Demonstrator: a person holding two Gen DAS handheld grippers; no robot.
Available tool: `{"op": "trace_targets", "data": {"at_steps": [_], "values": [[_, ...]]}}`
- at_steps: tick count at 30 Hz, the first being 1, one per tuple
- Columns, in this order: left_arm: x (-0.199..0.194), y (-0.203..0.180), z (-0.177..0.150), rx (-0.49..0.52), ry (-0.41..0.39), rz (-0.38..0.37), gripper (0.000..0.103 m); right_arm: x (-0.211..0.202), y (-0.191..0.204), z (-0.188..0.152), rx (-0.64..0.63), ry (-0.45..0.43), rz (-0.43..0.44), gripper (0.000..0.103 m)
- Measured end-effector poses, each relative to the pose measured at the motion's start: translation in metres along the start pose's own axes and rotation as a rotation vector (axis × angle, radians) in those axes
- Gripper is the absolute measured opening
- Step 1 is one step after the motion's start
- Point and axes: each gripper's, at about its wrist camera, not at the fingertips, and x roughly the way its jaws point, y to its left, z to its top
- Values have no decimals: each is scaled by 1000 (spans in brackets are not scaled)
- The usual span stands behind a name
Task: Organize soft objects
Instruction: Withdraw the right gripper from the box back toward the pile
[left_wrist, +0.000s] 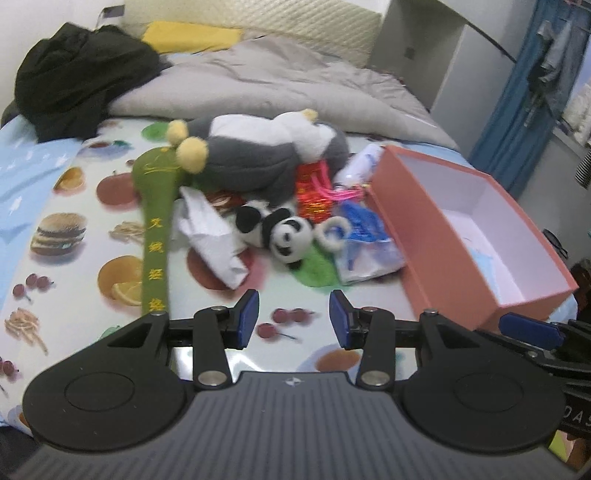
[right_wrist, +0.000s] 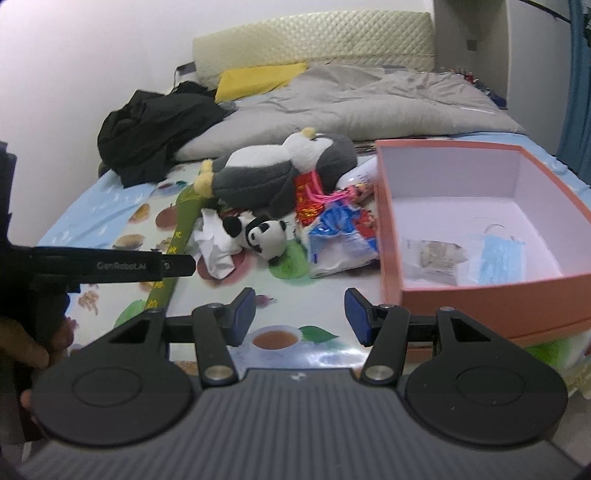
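Observation:
A heap of soft things lies mid-bed: a grey and white penguin plush (left_wrist: 266, 151) (right_wrist: 280, 166), a small panda plush (left_wrist: 284, 232) (right_wrist: 264, 232), a long green cloth piece with yellow characters (left_wrist: 157, 221), crumpled white wrapping (left_wrist: 210, 236), a red ornament with pink tassels (left_wrist: 314, 188) and a blue-white plastic bag (left_wrist: 365, 243). To their right stands an open pink box (left_wrist: 461, 295) (right_wrist: 480, 299) holding a blue face mask (right_wrist: 498, 254) and a small packet (right_wrist: 436, 258). My left gripper (left_wrist: 295, 317) hovers open just short of the panda. My right gripper (right_wrist: 301, 315) is open too, beside the box's near corner. Neither holds anything.
The bed sheet (left_wrist: 74, 229) is printed with food pictures. Black clothing (left_wrist: 81, 81), a grey duvet (left_wrist: 277, 85) and a yellow pillow (left_wrist: 188, 37) fill the far end. A blue curtain (left_wrist: 517, 110) hangs at the right. A hand (right_wrist: 29, 347) grips the left tool.

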Motion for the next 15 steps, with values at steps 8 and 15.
{"op": "trace_targets", "data": {"at_steps": [8,15], "values": [[47,31,8,-42,60,53,50,54,14,12,-59,35,4,56],[91,56,21,-87,96,82,50,107,12,25,-98,79,-24,55]]}}
